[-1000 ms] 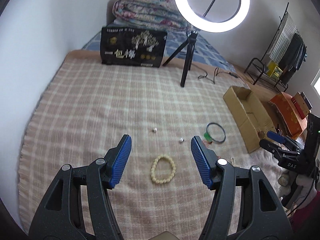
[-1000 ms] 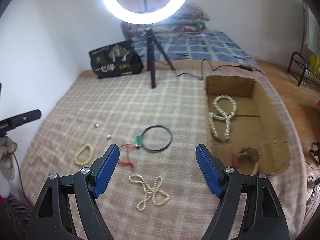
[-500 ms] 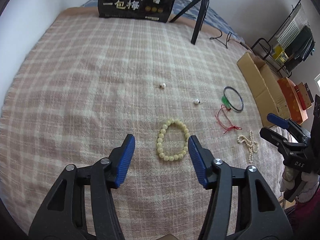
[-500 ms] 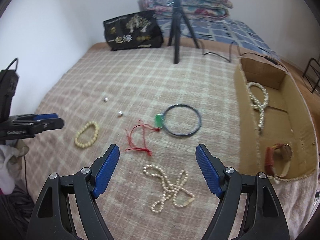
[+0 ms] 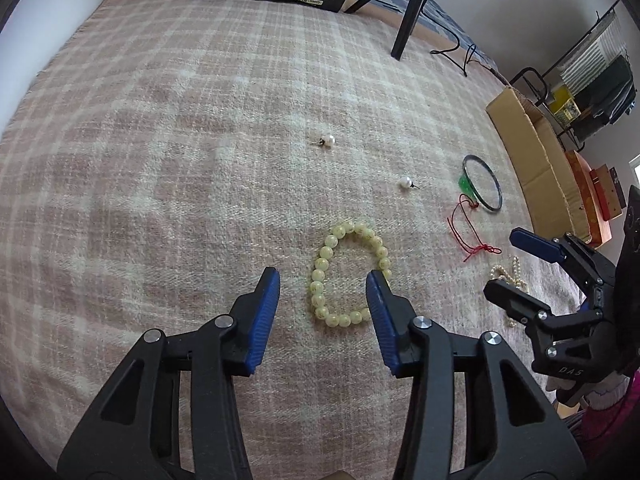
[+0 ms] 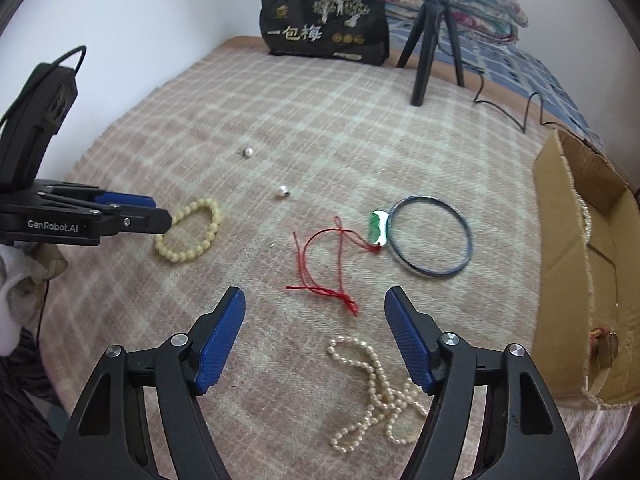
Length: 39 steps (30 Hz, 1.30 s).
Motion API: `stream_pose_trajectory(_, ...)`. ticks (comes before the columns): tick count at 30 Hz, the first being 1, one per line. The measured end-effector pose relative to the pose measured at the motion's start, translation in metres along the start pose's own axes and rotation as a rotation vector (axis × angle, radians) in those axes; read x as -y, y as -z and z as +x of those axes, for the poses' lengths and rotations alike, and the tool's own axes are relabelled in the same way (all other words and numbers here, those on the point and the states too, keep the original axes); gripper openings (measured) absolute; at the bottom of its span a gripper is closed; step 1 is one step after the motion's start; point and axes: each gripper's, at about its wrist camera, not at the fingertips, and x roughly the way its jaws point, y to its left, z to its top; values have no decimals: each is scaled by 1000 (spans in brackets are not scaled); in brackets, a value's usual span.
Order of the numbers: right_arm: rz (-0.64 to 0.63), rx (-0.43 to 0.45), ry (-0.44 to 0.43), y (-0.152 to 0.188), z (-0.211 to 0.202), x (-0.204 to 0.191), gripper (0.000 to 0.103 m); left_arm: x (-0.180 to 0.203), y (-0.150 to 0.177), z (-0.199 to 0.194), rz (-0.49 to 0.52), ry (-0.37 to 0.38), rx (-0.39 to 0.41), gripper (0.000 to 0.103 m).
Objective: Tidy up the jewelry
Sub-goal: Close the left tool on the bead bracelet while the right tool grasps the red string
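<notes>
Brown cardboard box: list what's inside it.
Inside the brown cardboard box: a white pearl strand by the far wall and a reddish-brown bracelet nearer. The near wall hides the rest.

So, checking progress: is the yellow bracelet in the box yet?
No. The bracelet lies on the blanket between the open left gripper fingers.

A pale yellow beaded bracelet lies flat on the plaid blanket as a closed loop. Two loose white pearl studs lie apart beyond it. A thin dark bangle touches a green pendant on tangled red cord. A cream pearl necklace lies looped nearby. Another pearl strand rests inside the open cardboard box.
</notes>
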Motion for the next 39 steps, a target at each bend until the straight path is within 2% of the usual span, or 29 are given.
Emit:
stream_pose_trajectory(9,0,-35,12,-1,22,6,67,8,0,18,31,-50,-11,46)
stream_pose_trajectory(14,-8,-52,14,1,31,6,66,21,2,25,99,-116,20,43)
stream_pose_trajectory(16,-7,-58,25,1,32,6,59,23,1,27,113,-132,28,33)
stream_pose_trajectory(20,25,-59,11,0,31,14,31,18,-2,28,83,-127,33,13)
stream_pose_trajectory(23,31,-58,19,0,29,17,10,14,-4,28,57,-113,29,7)
stream_pose_trajectory(24,35,-57,16,0,29,18,7,14,-4,27,53,-111,29,5)
stream_pose_trajectory(30,56,-24,-17,-3,15,18,3,18,-4,17,54,-83,37,5)
stream_pose_trajectory(39,61,96,-13,-17,-24,16,3,42,-12,-23,71,8,125,5)
